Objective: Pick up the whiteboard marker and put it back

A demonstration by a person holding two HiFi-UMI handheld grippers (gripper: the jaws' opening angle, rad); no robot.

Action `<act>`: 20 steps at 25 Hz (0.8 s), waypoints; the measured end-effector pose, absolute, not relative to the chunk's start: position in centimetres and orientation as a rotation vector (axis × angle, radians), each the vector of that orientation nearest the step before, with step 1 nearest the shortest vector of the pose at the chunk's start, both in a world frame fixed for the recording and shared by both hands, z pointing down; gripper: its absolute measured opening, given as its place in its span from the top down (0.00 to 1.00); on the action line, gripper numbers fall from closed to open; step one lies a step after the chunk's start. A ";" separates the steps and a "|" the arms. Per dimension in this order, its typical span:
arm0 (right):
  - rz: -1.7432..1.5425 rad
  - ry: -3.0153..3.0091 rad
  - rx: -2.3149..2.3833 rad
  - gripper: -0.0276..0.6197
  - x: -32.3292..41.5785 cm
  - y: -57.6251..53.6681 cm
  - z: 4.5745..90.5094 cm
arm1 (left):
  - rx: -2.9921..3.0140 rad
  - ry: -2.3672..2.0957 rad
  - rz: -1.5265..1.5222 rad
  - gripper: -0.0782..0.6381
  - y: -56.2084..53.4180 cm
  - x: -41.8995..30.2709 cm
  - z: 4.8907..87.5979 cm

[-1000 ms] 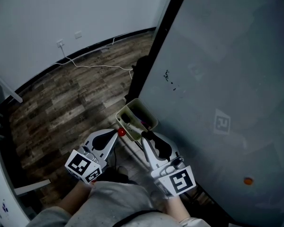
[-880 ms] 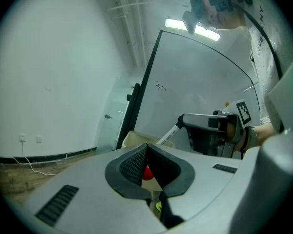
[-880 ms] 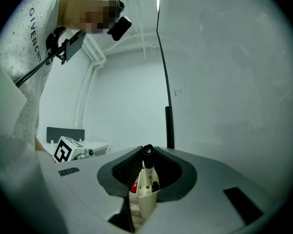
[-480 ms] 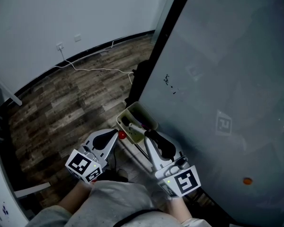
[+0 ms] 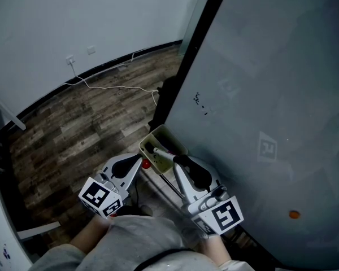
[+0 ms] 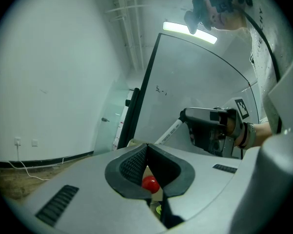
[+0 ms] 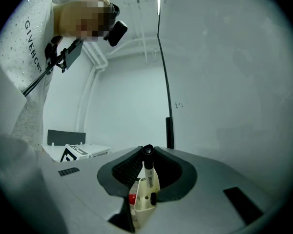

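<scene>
My right gripper [image 5: 177,161] is shut on the whiteboard marker [image 5: 160,151], a white barrel with a black end. In the head view the marker's far end reaches over the pale yellow holder tray [image 5: 174,138] at the foot of the whiteboard [image 5: 260,95]. In the right gripper view the marker [image 7: 147,172] stands between the pads of that gripper [image 7: 147,152], above the tray [image 7: 142,206]. My left gripper [image 5: 138,162] is shut and holds nothing, its tips meeting [image 6: 146,147]. A small red ball [image 5: 146,164] sits just past its tip, beside the tray.
The whiteboard's black frame [image 5: 183,78] runs up from the tray. A white cable [image 5: 113,84] lies on the wood floor [image 5: 73,129] and leads to a wall socket [image 5: 70,59]. White furniture [image 5: 0,168] stands at the left edge.
Both grippers keep their places and the marker stays in the right one. Only the head view has shifted slightly.
</scene>
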State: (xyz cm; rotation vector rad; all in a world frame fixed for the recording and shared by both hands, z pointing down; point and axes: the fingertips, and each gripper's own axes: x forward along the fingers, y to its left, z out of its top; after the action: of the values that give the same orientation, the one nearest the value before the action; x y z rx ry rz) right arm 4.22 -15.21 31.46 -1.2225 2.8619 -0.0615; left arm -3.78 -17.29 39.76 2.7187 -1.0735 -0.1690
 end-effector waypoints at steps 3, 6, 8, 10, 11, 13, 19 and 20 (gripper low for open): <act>-0.054 2.862 -1.207 0.83 4.2 -15.3 31.0 | 2.722 -1.079 -0.178 0.87 -17.3 -3.9 39.3; -0.048 2.860 -1.197 0.83 4.1 -15.3 30.6 | 2.737 -1.089 -0.173 0.87 -17.4 -4.1 38.6; -0.039 2.860 -1.194 0.83 4.0 -15.3 30.3 | 2.742 -1.095 -0.168 0.87 -17.5 -4.1 38.4; -0.028 2.862 -1.195 0.83 4.0 -15.3 30.2 | 2.741 -1.097 -0.172 0.87 -17.6 -4.2 38.4; -0.025 2.862 -1.195 0.83 4.0 -15.3 30.1 | 2.741 -1.098 -0.175 0.87 -17.6 -4.2 38.4; -0.018 2.860 -1.191 0.83 3.9 -15.3 29.9 | 2.742 -1.099 -0.179 0.87 -17.6 -4.2 38.4; -0.014 2.839 -1.158 0.83 3.6 -15.2 28.9 | 2.744 -1.099 -0.188 0.87 -17.7 -4.1 38.3; -0.013 2.842 -1.165 0.83 3.6 -15.2 28.9 | 2.744 -1.099 -0.190 0.87 -17.8 -4.1 38.3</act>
State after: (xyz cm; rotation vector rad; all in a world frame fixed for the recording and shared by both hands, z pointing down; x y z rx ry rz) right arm 3.65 -15.17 28.95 -1.1646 2.8415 -0.0130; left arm -4.12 -17.75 38.26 2.7439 -1.0991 -0.1895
